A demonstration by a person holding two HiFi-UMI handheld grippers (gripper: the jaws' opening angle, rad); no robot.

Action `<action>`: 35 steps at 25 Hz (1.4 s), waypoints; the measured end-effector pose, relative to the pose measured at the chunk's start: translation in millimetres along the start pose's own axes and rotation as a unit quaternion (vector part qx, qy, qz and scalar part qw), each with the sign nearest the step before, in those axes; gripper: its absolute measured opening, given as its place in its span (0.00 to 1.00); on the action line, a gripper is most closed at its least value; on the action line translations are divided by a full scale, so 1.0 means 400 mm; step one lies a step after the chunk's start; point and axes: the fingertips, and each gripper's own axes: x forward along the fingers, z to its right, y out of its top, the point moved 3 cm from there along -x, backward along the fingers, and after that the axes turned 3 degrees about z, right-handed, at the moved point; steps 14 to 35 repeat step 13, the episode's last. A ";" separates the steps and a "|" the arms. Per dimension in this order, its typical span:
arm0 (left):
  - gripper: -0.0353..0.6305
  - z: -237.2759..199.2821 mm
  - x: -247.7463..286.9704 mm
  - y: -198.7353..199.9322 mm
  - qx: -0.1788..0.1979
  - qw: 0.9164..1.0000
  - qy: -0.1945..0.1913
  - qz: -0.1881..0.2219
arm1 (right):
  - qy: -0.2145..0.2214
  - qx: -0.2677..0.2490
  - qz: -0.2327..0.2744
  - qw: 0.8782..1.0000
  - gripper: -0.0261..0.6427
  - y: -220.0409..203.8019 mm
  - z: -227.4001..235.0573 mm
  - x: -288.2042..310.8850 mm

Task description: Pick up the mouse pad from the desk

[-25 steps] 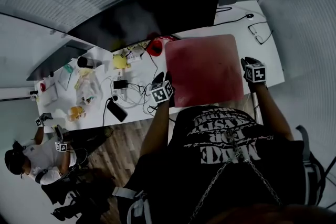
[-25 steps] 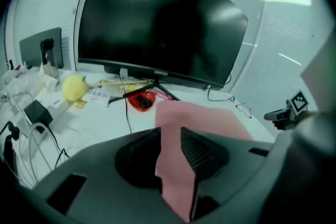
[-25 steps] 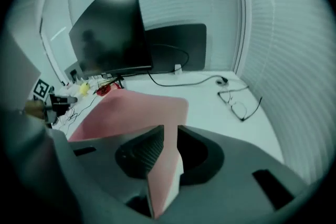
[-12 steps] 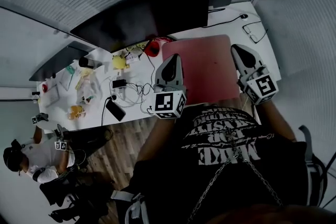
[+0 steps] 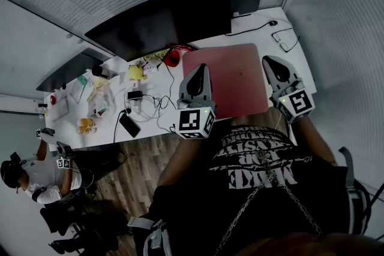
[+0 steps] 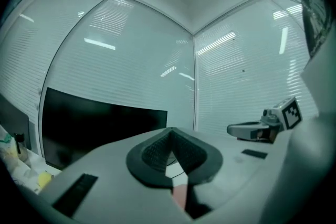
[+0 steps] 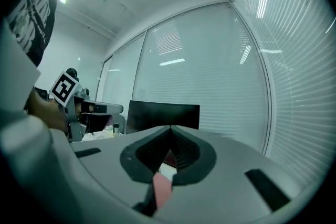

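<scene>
Pink mouse pad (image 5: 231,78) is seen mid-frame on the white tabletop (image 5: 300,72). The left gripper (image 5: 200,68) and right gripper (image 5: 268,60) (both clenched, empty) are held over its sides.

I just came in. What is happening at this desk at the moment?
A person stands at the white desk with a gripper in each hand, picking up the red mouse pad. The left hand-held gripper is closed on the pad's left edge and the right hand-held gripper on its right edge; each gripper view shows a pink strip of pad between closed jaws. Whether the pad is off the desk cannot be told. Nothing touches the dark monitor or the cables.
</scene>
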 end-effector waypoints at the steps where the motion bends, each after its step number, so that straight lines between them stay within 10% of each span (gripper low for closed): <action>1: 0.06 0.010 -0.003 0.004 0.002 1.000 0.001 0.000 | 0.000 0.002 -0.002 1.000 0.04 0.002 0.000 -0.009; 35: 0.06 0.102 -0.037 0.011 0.037 0.999 0.004 -0.002 | -0.012 0.018 -0.025 0.999 0.04 -0.017 0.019 -0.105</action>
